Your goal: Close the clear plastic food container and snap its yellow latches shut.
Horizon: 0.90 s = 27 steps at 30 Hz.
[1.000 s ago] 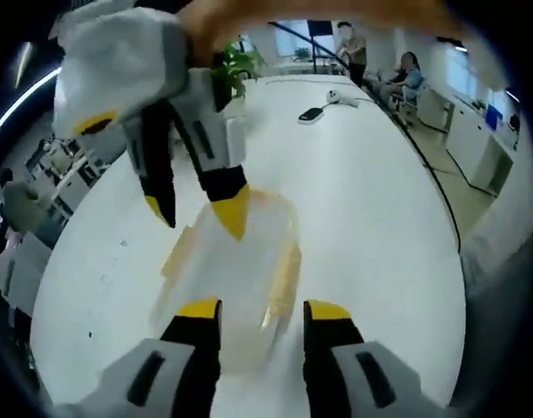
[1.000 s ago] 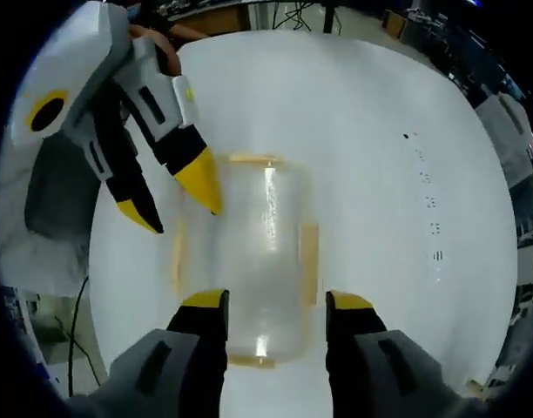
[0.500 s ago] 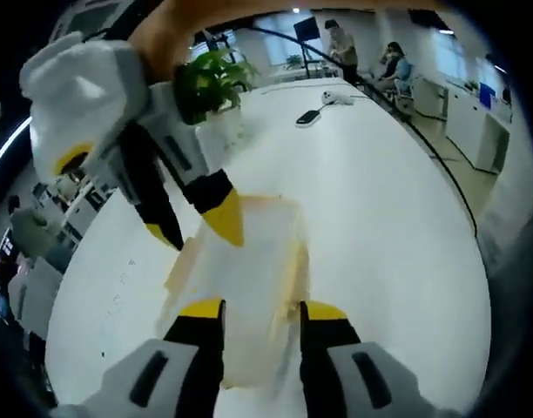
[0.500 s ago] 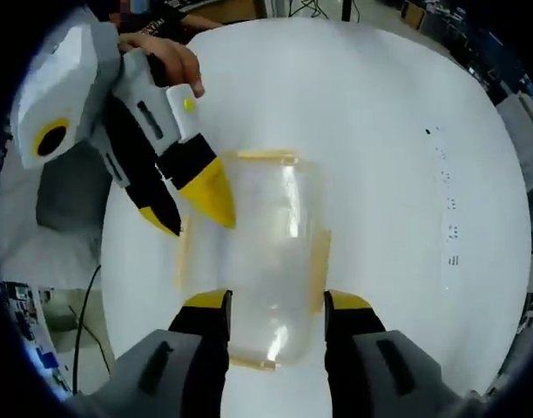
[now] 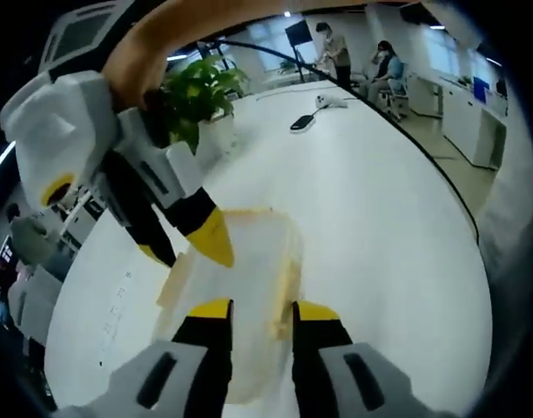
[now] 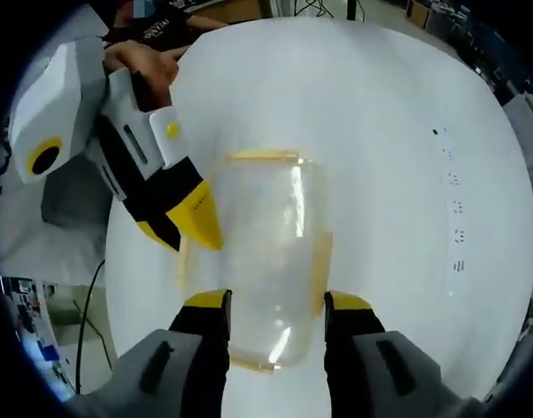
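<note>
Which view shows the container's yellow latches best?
Right gripper view: it looks down on the clear container, with yellow latches visible along four sides. In the left gripper view the container is foreshortened and partly behind the grippers.

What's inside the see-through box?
The clear container looks empty: through its lid only the white table shows. The left gripper tips cover one edge and the right gripper jaws the near end, so those spots are hidden.
</note>
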Each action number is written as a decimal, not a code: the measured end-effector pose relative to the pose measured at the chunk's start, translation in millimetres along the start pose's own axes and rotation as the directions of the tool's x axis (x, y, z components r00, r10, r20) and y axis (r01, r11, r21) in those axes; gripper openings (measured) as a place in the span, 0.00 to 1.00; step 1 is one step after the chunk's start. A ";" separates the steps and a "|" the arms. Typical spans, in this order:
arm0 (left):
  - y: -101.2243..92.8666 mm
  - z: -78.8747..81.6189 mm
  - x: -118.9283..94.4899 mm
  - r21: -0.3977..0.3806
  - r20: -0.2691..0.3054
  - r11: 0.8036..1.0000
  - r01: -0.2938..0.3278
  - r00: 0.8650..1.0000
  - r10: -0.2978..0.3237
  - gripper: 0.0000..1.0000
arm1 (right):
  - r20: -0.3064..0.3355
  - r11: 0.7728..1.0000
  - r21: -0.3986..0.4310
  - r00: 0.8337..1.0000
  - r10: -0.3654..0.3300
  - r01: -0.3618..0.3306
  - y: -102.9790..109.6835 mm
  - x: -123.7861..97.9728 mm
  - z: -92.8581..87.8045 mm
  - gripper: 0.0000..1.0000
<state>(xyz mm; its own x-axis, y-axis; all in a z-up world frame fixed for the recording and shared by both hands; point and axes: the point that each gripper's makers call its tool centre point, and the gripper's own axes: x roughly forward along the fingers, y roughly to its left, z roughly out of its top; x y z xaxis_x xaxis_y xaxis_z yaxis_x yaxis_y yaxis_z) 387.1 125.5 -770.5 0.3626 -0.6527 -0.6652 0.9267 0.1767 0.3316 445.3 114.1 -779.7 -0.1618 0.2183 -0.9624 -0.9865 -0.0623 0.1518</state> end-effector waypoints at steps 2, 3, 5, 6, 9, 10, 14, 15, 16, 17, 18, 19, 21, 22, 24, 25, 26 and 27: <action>-1.1 0.5 0.6 0.022 -0.009 1.000 -0.003 1.000 0.004 0.18 | -0.003 1.000 0.002 1.000 0.002 -0.002 0.4 -0.1 -1.4 0.40; -1.5 0.9 1.1 0.025 -0.011 1.000 -0.004 1.000 0.005 0.18 | -0.001 1.000 0.004 1.000 0.004 -0.004 0.0 -0.2 -1.4 0.40; -2.1 1.1 1.6 0.035 -0.019 0.999 -0.014 1.000 0.015 0.18 | 0.005 1.000 0.010 1.000 0.012 -0.012 -3.4 0.2 -1.1 0.40; -1.0 0.7 1.3 0.019 -0.018 1.000 -0.021 1.000 0.022 0.18 | 0.012 1.000 0.015 1.000 0.017 -0.017 -3.2 0.7 -1.2 0.40; -2.1 0.5 2.6 0.034 -0.020 0.999 -0.040 0.999 0.040 0.18 | 0.026 0.999 0.018 0.999 0.026 -0.026 -5.0 1.0 -1.1 0.40; -1.1 0.3 2.5 0.035 -0.020 0.999 -0.042 0.999 0.043 0.18 | 0.026 1.000 0.016 0.999 0.027 -0.027 -6.6 1.7 0.0 0.40; -0.4 0.1 3.1 0.040 -0.023 0.998 -0.044 0.999 0.045 0.18 | 0.008 0.999 0.013 0.999 0.032 -0.032 -6.9 2.4 1.3 0.40; -0.7 0.0 3.5 0.052 -0.026 0.998 -0.047 0.998 0.048 0.18 | -0.001 0.999 0.010 0.999 0.036 -0.036 -6.3 3.0 1.2 0.40; -1.4 0.1 4.0 0.057 -0.030 0.997 -0.055 0.998 0.057 0.18 | -0.004 0.999 0.012 0.999 0.039 -0.039 -5.8 3.2 1.3 0.40; -1.8 0.2 4.3 0.065 -0.036 0.996 -0.062 0.997 0.064 0.18 | -0.006 0.999 0.012 0.999 0.041 -0.041 -5.5 3.1 1.0 0.40; -1.8 0.0 4.6 0.074 -0.042 0.995 -0.068 0.997 0.071 0.18 | -0.009 0.999 0.013 0.999 0.043 -0.043 -6.0 3.1 1.0 0.40; -1.4 -0.2 4.5 0.068 -0.040 0.995 -0.071 0.996 0.074 0.18 | -0.012 0.999 0.012 0.999 0.043 -0.043 -6.4 3.2 1.1 0.41; -1.0 -0.5 4.5 0.070 -0.036 0.995 -0.075 0.996 0.078 0.18 | -0.020 0.999 0.013 0.999 0.041 -0.041 -3.7 3.4 0.5 0.41; -1.0 -0.5 4.6 0.074 -0.036 0.994 -0.076 0.996 0.079 0.18 | -0.022 0.999 0.013 0.999 0.041 -0.041 -1.7 3.7 0.5 0.41; -1.4 -0.6 5.2 0.077 -0.039 0.994 -0.081 0.996 0.084 0.18 | -0.030 0.999 0.014 0.999 0.044 -0.044 0.4 4.6 0.6 0.41; -1.5 -0.5 5.4 0.077 -0.039 0.994 -0.083 0.996 0.086 0.18 | -0.036 0.999 0.015 0.998 0.045 -0.044 1.1 4.9 0.7 0.41; -1.9 -0.5 5.7 0.081 -0.037 0.993 -0.086 0.995 0.089 0.18 | -0.047 0.999 0.017 0.998 0.042 -0.042 1.9 5.1 0.9 0.41; -2.2 -0.5 6.0 0.082 -0.037 0.993 -0.089 0.995 0.093 0.18 | -0.054 0.999 0.015 0.998 0.041 -0.041 2.2 5.1 0.8 0.41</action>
<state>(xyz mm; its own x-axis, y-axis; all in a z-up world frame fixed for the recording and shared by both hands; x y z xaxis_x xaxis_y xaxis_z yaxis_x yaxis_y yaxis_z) 387.3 121.6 -775.5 0.4502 -0.6059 -0.6559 0.8794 0.1734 0.4434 442.3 115.9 -784.1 -0.2009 0.1626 -0.9660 -0.9793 -0.0565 0.1941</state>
